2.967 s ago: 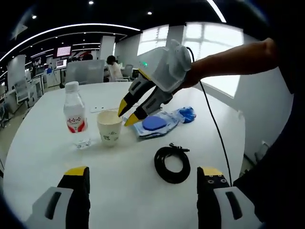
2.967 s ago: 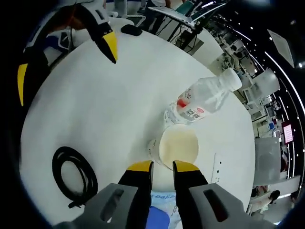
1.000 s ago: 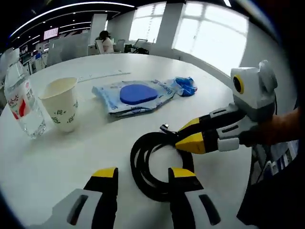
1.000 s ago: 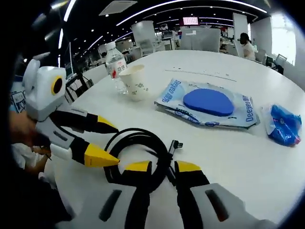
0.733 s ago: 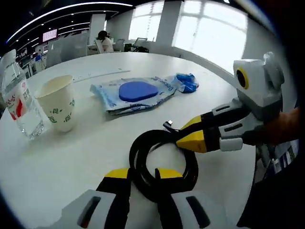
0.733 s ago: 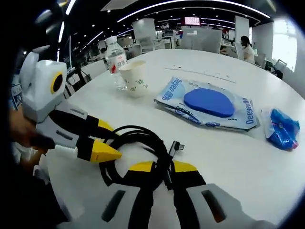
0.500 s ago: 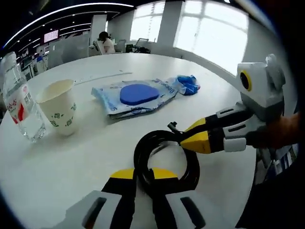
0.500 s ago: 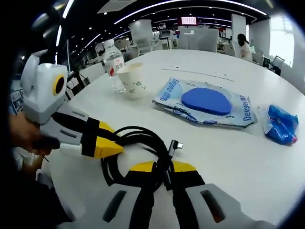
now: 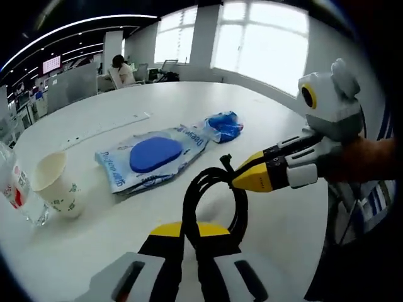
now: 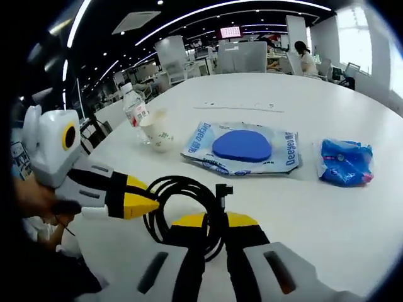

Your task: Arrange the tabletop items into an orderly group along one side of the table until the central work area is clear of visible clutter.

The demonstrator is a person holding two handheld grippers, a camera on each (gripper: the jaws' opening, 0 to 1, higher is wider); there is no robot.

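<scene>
A coiled black cable (image 9: 188,202) is held from two sides. My left gripper (image 9: 190,229) is shut on the coil's near side, and my right gripper (image 9: 249,180) comes in from the right, shut on the far side by the plug. In the right gripper view, my right gripper (image 10: 216,220) pinches the cable (image 10: 182,181) while the left gripper (image 10: 143,200) clamps it from the left. A wipes pack with a blue lid (image 9: 151,157) (image 10: 245,148), a small blue packet (image 9: 221,124) (image 10: 345,160), a paper cup (image 9: 55,185) (image 10: 157,135) and a water bottle (image 9: 16,189) (image 10: 134,113) lie on the white round table (image 9: 75,251).
A white strip (image 9: 104,126) (image 10: 239,106) lies flat on the table beyond the wipes pack. Office desks, chairs and a seated person are in the background. The table's edge runs close behind both grippers.
My left gripper has gone from open beside the coil to shut on it, and my right gripper has shut on it too. Both views have drawn back and risen since.
</scene>
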